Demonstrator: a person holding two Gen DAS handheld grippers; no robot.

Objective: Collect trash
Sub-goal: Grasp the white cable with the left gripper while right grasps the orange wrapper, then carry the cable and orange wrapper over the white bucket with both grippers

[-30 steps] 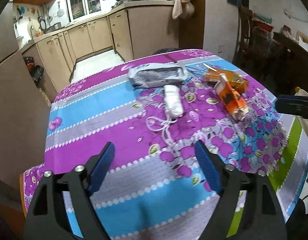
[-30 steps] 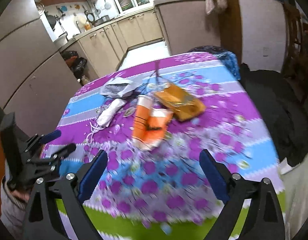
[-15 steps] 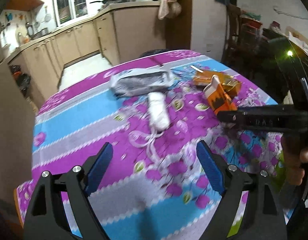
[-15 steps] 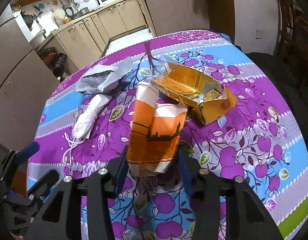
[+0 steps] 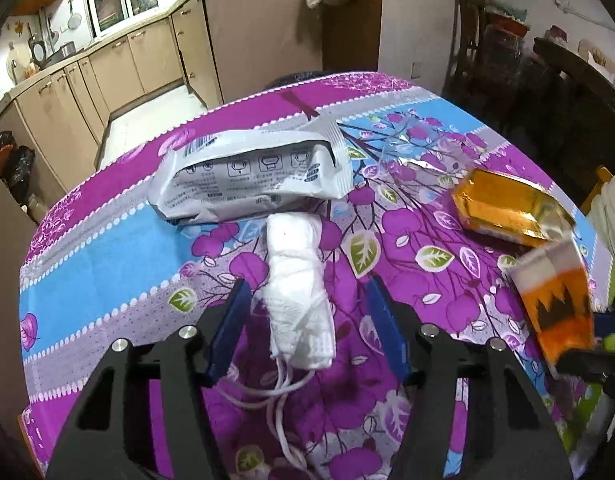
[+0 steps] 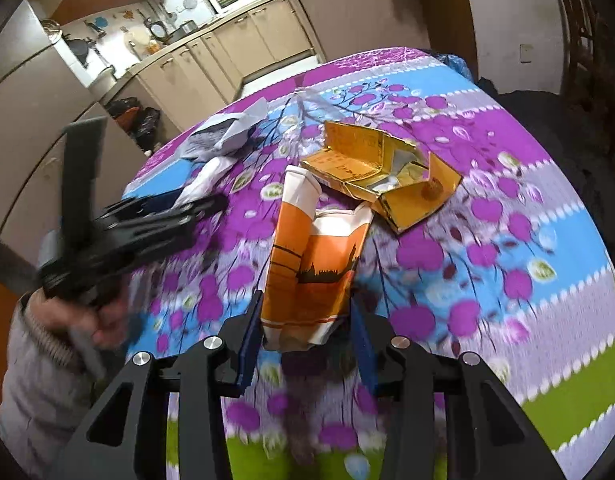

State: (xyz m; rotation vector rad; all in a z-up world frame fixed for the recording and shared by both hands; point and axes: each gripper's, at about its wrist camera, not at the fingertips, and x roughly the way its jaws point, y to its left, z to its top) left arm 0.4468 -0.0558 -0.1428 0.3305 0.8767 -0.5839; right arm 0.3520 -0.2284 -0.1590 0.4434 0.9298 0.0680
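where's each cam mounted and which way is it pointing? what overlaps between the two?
Left wrist: sits on the left tongs, looking forward over the table toward the kitchen cabinets; its blue fingers flank the rolled white mask; right tongs edge in at far right.
Right wrist: sits on the right tongs, facing the same kitchen; fingers closed on the orange carton; left tongs and the person's sleeved hand show at left.
Shared: mask, carton, gold box, white packet.

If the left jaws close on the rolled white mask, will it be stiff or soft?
Probably soft: the mask looks like thin crumpled fabric and should squash. Its loose strings trail on the tablecloth, so they may dangle or snag.
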